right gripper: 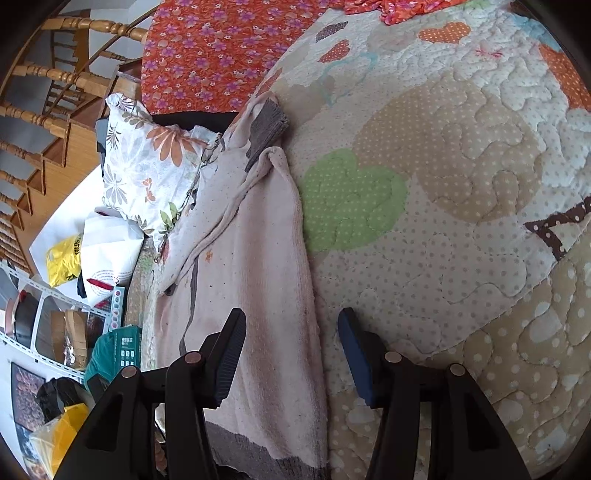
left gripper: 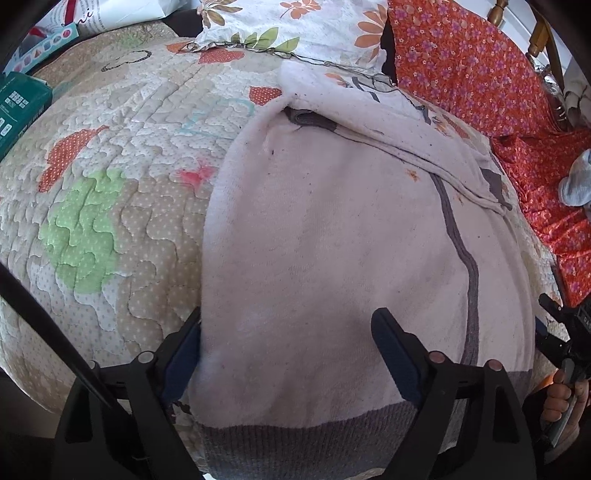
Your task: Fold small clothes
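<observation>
Left wrist view: a pale pink knit sweater (left gripper: 332,240) with a grey ribbed hem and grey trim lies spread on a patchwork quilt (left gripper: 110,166) covering the bed. One sleeve is folded across its upper part. The left gripper (left gripper: 288,354) has its jaws wide apart, straddling the sweater's lower body; the left finger sits at the garment's left edge, the right finger rests over the fabric, and nothing is clamped. A floral pillow (left gripper: 295,26) lies beyond the sweater, an orange flowered cloth (left gripper: 461,66) to the right, and a green packet (left gripper: 22,107) at far left.

Right wrist view: the same sweater (right gripper: 258,277) runs lengthwise, its long edge lying between the fingers of the right gripper (right gripper: 291,354). These jaws also stand apart, gripping nothing; the left finger is over the sweater, the right one over bare quilt (right gripper: 443,184). A white bag (right gripper: 110,254) beside the bed holds items I cannot identify.
</observation>
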{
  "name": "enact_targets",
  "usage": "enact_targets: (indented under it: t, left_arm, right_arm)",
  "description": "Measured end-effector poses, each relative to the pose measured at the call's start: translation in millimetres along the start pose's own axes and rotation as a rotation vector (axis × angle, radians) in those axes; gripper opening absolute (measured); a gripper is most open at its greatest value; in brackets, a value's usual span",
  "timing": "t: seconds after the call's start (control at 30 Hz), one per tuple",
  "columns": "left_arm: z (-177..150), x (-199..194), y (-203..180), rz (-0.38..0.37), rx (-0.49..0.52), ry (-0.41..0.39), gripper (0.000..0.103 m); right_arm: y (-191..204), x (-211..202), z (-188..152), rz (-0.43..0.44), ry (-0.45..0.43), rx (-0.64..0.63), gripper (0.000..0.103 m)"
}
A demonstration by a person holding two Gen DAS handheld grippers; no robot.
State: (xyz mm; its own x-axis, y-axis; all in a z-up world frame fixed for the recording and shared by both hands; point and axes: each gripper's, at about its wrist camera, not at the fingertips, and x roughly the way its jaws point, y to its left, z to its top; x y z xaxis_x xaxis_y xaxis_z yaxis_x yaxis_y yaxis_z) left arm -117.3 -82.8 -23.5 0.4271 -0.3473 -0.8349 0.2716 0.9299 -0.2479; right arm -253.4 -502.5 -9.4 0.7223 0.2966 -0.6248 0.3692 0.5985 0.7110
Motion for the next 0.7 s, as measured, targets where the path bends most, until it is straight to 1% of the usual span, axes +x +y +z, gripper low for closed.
enact_targets:
  t: [0.1,0.13,0.17,0.2,0.23,0.27,0.3,0.33,0.37,0.43,0.47,0.57,0.7]
  left_arm:
    - [-2,-4,2,-0.026,-0.017,0.004,0.087]
    - [-4,-7,3,-0.039,-0.015,0.006,0.084]
    - [-6,-10,5,-0.05,-0.012,0.005,0.071]
    - [-7,-11,6,-0.055,-0.012,0.004,0.062]
    - [-8,-13,9,-0.071,-0.018,0.008,0.047]
    - [-9,-15,13,-0.088,-0.033,0.009,0.037]
    - [-10,-18,17,-0.112,-0.056,0.011,0.036]
    - [-10,-20,22,-0.144,-0.088,0.015,0.036]
    - [-11,-21,27,-0.177,-0.124,0.02,0.036]
    - [-13,-22,32,-0.211,-0.169,0.025,0.036]
    - [-16,-22,34,-0.222,-0.184,0.027,0.036]
    - [-24,-21,32,-0.22,-0.185,0.031,0.039]
    - [-30,-22,32,-0.231,-0.177,0.032,0.039]
  right_arm:
    - [-5,-2,2,0.019,0.004,0.021,0.056]
    - [-5,-2,2,0.025,0.005,0.027,0.057]
    - [-6,-3,1,0.043,0.015,0.037,0.057]
    - [-8,-3,0,0.075,0.031,0.053,0.057]
    - [-11,0,-2,0.142,0.074,0.087,0.057]
    - [-14,8,-8,0.219,0.137,0.131,0.057]
    - [-15,16,-15,0.266,0.189,0.158,0.057]
    - [-12,19,-21,0.26,0.206,0.143,0.056]
    - [-1,17,-25,0.214,0.189,0.069,0.056]
    - [11,17,-31,0.179,0.191,0.014,0.056]
    - [13,18,-34,0.18,0.194,0.007,0.056]
    - [18,18,-39,0.169,0.183,-0.013,0.056]
    - [21,19,-42,0.176,0.209,-0.036,0.056]
